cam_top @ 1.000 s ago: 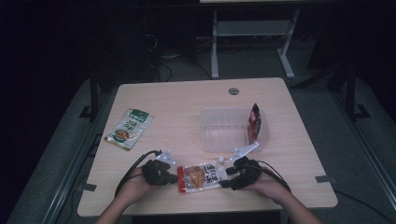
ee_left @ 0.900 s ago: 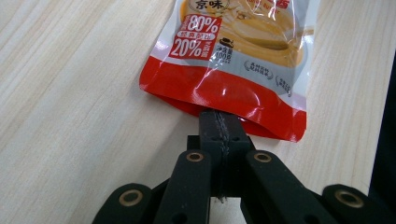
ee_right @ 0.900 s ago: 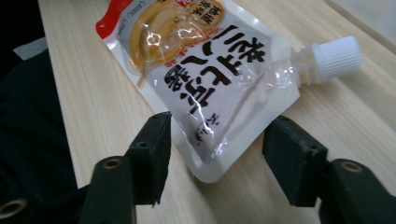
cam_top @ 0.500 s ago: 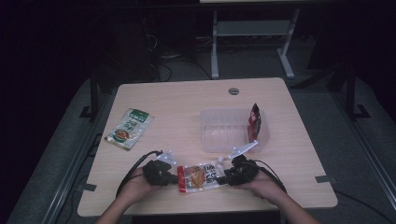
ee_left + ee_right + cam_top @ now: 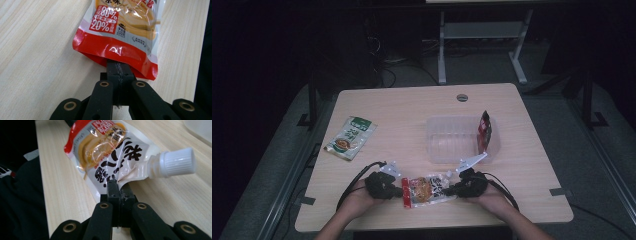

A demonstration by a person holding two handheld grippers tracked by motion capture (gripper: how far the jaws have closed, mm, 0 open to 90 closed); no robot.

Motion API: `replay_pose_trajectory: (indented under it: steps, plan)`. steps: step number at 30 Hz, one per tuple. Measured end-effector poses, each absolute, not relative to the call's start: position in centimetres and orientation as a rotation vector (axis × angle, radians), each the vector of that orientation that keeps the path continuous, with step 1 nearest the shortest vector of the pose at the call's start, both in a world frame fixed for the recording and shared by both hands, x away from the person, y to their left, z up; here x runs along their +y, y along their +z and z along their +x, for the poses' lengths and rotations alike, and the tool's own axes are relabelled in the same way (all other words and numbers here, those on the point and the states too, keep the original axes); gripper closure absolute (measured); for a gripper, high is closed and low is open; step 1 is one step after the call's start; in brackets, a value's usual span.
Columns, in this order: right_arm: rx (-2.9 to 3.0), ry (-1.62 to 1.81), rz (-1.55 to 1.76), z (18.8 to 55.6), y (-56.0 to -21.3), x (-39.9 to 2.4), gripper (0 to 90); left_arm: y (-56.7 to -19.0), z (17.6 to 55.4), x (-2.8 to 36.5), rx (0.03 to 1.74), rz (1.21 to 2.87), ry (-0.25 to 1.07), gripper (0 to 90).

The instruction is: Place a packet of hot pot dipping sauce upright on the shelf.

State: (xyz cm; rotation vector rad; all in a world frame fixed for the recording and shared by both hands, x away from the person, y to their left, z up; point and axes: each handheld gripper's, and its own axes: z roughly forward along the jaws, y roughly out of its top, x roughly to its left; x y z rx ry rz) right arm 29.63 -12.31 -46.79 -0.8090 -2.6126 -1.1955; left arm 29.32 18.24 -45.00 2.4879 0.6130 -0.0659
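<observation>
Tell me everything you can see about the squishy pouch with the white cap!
The pouch is a soft, shiny plastic pack lying flat near the table's front edge. It has a red bottom band, a clear window showing something tan inside, bold black writing on white, and a ribbed white screw cap on a spout at one corner. The left gripper pinches its red end, and the right gripper, whose jaws have just closed, pinches the white end beside the spout.

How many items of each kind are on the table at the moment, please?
Spouted sauce pouch, pinched at both ends by the grippers: 1
Flat packets: 2, green packet and red packet leaning in the tray
Clear plastic tray: 1
Total: 4
</observation>
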Motion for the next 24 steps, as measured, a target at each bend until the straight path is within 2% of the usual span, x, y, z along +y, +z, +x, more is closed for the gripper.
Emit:
replay_pose_trajectory:
  steps: [24]
  plan:
    - [-2.379, -1.538, -0.651, 28.1, -42.9, -12.9, 89.8, -44.8, 29.1, 18.1, 0.602, 2.489, -0.039, 89.8]
